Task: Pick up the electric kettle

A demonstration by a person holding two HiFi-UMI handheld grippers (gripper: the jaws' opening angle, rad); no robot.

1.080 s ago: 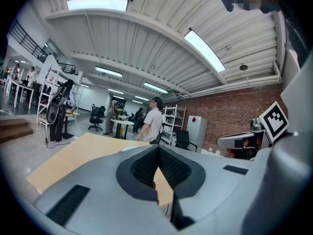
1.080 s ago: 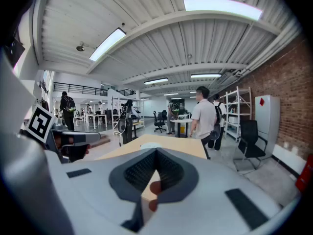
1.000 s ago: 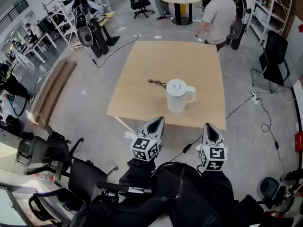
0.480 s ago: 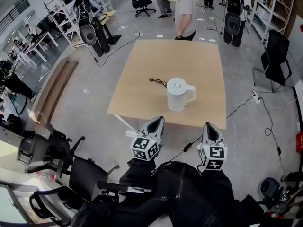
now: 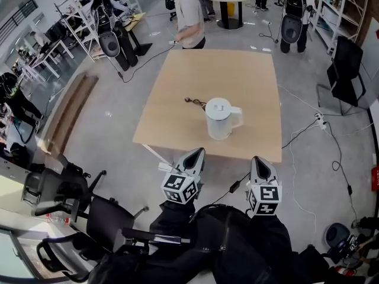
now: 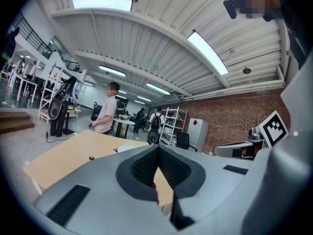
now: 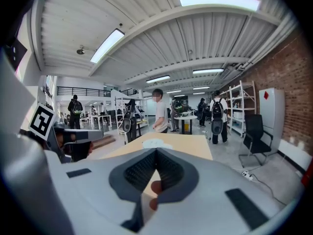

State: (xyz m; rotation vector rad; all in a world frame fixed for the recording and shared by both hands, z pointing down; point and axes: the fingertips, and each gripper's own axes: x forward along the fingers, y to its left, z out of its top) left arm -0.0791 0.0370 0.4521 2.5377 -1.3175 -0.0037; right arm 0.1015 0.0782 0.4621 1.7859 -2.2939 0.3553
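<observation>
Kettle point(image 5: 220, 118): white, lid on, upright on the near half of the table, well short of both claws.
Handle point(image 5: 240, 117): turned to the right, which probably makes it easiest to reach from the right claw's side.
Cord point(image 5: 194, 102): a short dark lead on the tabletop just left of and behind the kettle, apart from it.
Table point(image 5: 237, 70): pale wood, bare apart from the kettle and cord.
Left claw point(image 5: 197, 151): jaws closed together with nothing between them; held in the air off the table's near edge, pointing toward the kettle.
Right claw point(image 5: 260, 158): jaws likewise pressed together and empty; beside the left claw, off the near edge.
Why held so: both claws sit close to the body, which reads as a ready pose. The reach has not begun, and the jaws must part before gripping.
Person point(image 5: 186, 13): standing at the table's far edge.
</observation>
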